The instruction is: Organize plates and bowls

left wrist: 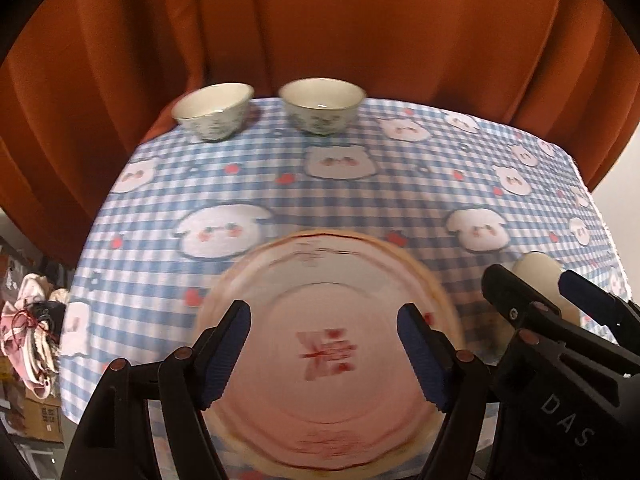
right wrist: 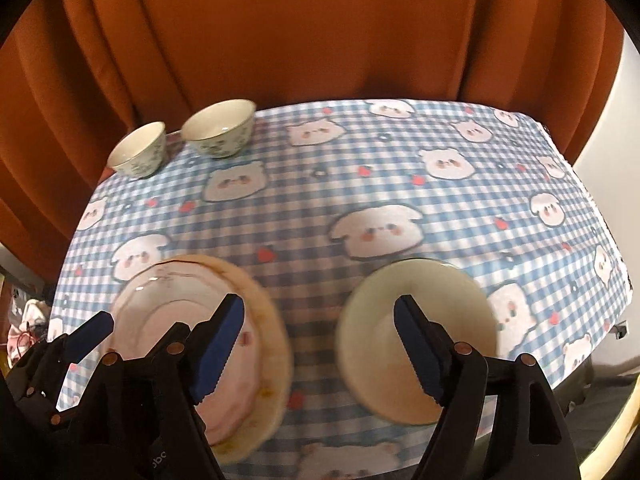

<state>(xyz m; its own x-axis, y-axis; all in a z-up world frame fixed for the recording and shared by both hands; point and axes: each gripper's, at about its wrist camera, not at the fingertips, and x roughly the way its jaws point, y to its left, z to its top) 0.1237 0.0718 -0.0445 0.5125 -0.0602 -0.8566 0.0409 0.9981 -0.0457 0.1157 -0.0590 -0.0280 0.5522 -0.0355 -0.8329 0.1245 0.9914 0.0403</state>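
A pink plate (left wrist: 328, 360) with a red pattern lies on the checked tablecloth, blurred, under my left gripper (left wrist: 324, 348). That gripper hangs open above it with nothing between its pads. A plain cream plate (right wrist: 440, 296) lies to the right of the pink plate (right wrist: 176, 304). My right gripper (right wrist: 320, 344) is open, its right finger over the cream plate's left part and its gap over bare cloth between the plates. Two small patterned bowls (left wrist: 214, 110) (left wrist: 322, 104) stand upright side by side at the far left edge of the table.
The blue-and-white checked tablecloth (right wrist: 400, 184) with animal faces covers the table. An orange curtain (left wrist: 320, 20) hangs close behind the far edge. Cluttered cloth and boxes (left wrist: 32, 340) lie on the floor to the left. The table's right edge drops off beside a pale wall (right wrist: 616, 120).
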